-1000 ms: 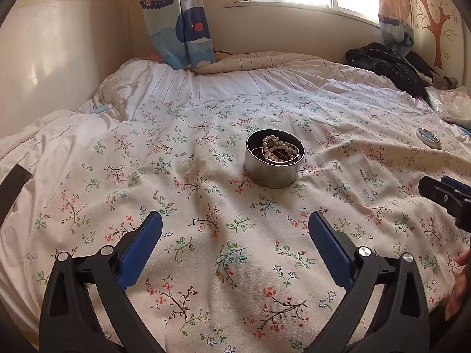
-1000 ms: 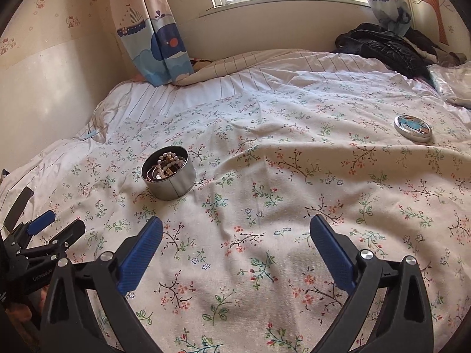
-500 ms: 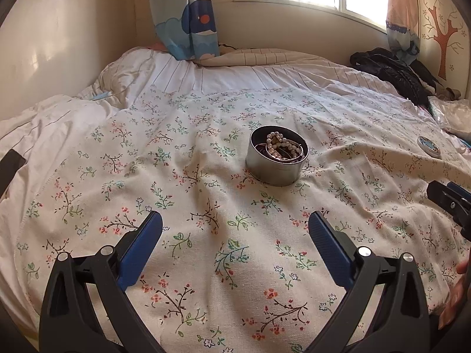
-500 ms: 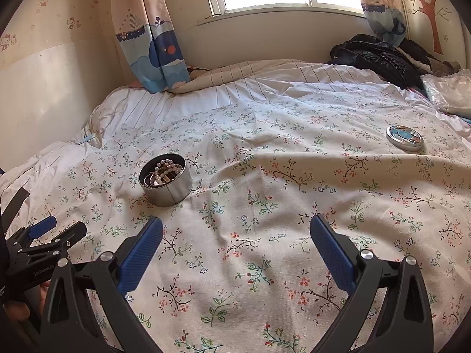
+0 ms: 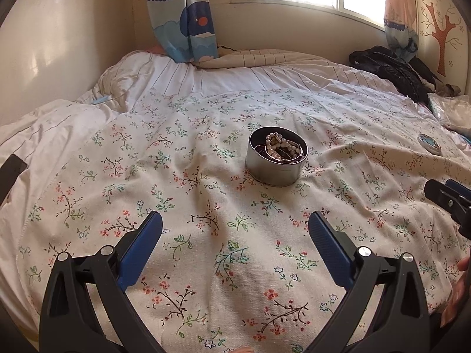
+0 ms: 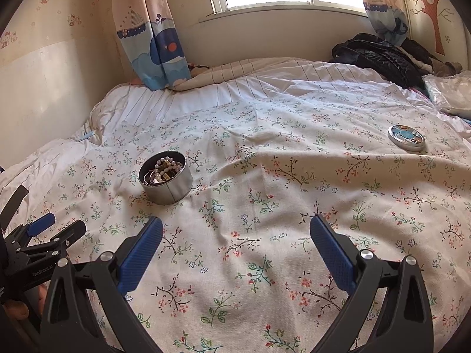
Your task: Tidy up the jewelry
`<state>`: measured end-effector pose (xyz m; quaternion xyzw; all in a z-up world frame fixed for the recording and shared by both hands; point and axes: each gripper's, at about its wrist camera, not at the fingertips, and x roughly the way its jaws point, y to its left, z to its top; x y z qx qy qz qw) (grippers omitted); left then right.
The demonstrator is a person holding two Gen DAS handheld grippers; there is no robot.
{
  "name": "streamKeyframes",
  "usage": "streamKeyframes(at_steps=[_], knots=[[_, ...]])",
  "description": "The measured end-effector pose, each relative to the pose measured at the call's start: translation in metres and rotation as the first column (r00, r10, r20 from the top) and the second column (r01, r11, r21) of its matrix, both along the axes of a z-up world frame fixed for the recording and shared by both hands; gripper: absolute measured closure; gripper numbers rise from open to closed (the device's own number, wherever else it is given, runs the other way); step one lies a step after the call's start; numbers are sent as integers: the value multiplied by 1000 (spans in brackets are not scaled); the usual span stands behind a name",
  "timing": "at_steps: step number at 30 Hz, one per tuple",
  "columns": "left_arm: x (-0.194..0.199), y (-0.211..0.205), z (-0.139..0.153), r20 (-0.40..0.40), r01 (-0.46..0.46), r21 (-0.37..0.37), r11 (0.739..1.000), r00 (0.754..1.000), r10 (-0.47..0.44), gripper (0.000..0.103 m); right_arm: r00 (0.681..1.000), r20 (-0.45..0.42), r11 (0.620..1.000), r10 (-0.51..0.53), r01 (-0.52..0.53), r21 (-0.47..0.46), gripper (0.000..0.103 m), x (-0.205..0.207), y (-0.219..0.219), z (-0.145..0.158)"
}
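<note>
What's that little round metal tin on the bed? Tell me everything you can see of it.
The tin is a short round can of plain silvery metal, with a seam down its side in the right wrist view. It stands upright and open on the floral bedspread, holding a tangle of jewelry: a pale beaded string lies on top of darker pieces. A round lid lies apart, far to its right. Neither gripper touches it.
</note>
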<state>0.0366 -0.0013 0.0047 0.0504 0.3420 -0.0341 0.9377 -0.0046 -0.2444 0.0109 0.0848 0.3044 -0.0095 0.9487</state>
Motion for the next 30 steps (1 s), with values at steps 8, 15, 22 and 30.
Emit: streamKeyframes(at_steps=[8,15,22,30], knots=[[-1,-3,1,3,3,12,1000,1000,-4,8,1000,-8,1000,-4,4,9,7,1,-3,-2],[0,-2,1,3,4,12,1000,1000,-4,8,1000,-17,1000,-6,6,10,7,2,-3,-3],[-1,-3,0,3,4,13,1000,1000,-4,8,1000,-22,1000,-4,4,5,7,3,-2,-4],[-1,-3,0,3,3,13,1000,1000,-3,8,1000,-25,1000,-3,3,3,7,4,-2,-4]])
